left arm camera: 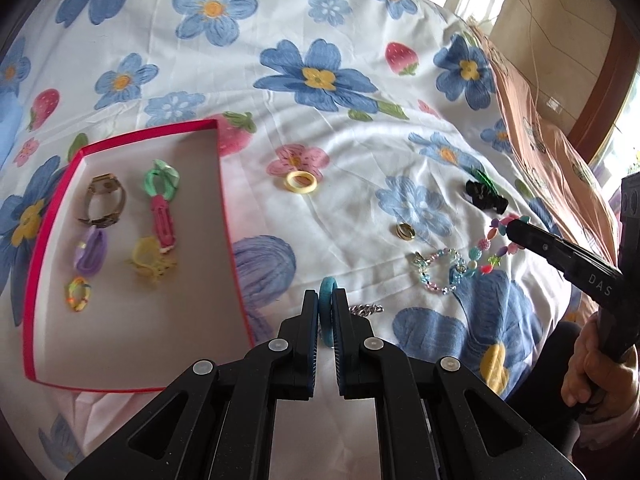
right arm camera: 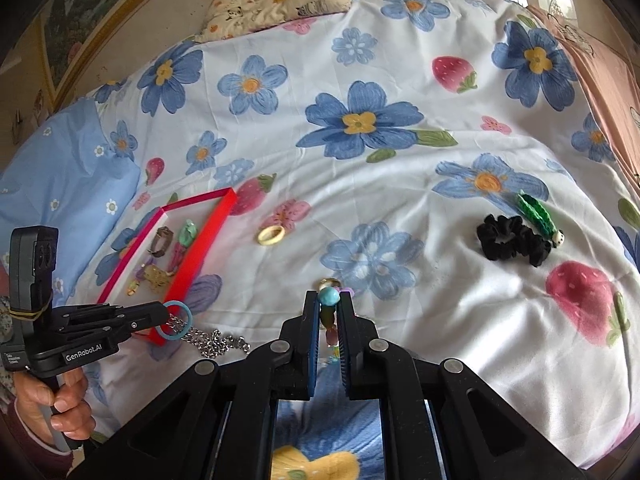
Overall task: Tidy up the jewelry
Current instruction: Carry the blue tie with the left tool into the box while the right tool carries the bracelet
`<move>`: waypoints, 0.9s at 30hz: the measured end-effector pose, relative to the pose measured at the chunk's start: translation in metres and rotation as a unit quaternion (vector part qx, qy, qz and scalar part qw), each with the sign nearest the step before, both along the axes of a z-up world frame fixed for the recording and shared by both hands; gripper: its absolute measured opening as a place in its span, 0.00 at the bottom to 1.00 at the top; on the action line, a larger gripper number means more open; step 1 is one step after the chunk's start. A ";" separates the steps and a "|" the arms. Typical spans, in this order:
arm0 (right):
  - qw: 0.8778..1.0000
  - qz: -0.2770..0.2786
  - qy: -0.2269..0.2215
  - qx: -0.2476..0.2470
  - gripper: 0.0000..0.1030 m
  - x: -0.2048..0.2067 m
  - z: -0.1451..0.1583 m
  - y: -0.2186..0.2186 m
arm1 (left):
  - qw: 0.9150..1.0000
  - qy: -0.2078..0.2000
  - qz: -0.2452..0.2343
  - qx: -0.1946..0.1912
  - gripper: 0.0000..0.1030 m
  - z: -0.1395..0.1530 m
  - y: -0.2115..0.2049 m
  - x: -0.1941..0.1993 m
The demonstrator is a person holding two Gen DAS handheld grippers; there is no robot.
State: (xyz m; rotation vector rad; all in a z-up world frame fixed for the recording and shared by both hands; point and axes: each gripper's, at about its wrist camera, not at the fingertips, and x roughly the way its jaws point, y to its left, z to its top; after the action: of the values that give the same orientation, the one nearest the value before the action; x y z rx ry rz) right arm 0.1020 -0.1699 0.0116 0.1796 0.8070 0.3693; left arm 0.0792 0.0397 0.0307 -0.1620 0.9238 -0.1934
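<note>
The red tray [left arm camera: 128,390] lies at the left on the bed [left arm camera: 360,152], open side up, so sorted pieces collect there: a watch [left arm camera: 103,200], clips and small bands already sit inside. Just right of its corner, the left gripper [left arm camera: 325,312] has its jaws clamped on a blue ring [left arm camera: 327,294], held edge-on, likely for carrying over the rim; a chain [right arm camera: 212,342] lies below it. A yellow ring [left arm camera: 301,181] and a gold ring [left arm camera: 405,231] wait loose mid-bed. Further right, the right gripper [right arm camera: 329,312] has its jaws pinched on the bead necklace [left arm camera: 486,246], one end raised, the rest trailing. A black scrunchie [right arm camera: 510,236] and green clip [right arm camera: 536,210] lie farthest right.
</note>
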 end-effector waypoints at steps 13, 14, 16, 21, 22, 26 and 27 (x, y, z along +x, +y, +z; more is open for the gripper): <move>0.999 0.046 -0.010 0.010 0.08 -0.006 0.009 0.039 | 1.000 0.018 0.006 -0.008 0.06 -0.007 0.017 -0.016; 0.999 0.048 -0.008 0.012 0.08 -0.007 0.008 0.041 | 1.000 0.021 0.004 -0.006 0.06 -0.010 0.015 -0.018; 0.999 0.051 -0.004 0.014 0.08 -0.008 0.006 0.042 | 1.000 0.031 0.001 0.000 0.06 -0.016 0.013 -0.019; 0.998 0.054 0.003 0.021 0.08 -0.010 0.002 0.042 | 0.998 0.060 0.003 0.014 0.06 -0.033 0.014 -0.024; 0.998 0.055 0.005 0.022 0.08 -0.010 0.001 0.042 | 0.998 0.064 0.004 0.015 0.06 -0.036 0.015 -0.024; 0.998 0.056 0.009 0.026 0.08 -0.010 -0.002 0.042 | 0.997 0.077 0.009 0.019 0.07 -0.043 0.017 -0.025; 0.998 0.057 0.010 0.027 0.08 -0.010 -0.002 0.042 | 0.997 0.077 0.010 0.020 0.07 -0.043 0.016 -0.024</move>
State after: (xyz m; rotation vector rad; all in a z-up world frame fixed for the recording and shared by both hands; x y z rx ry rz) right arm 0.0917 -0.1282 0.0098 0.1885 0.8292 0.4972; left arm 0.0553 0.0561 -0.0127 -0.1503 1.0787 -0.1459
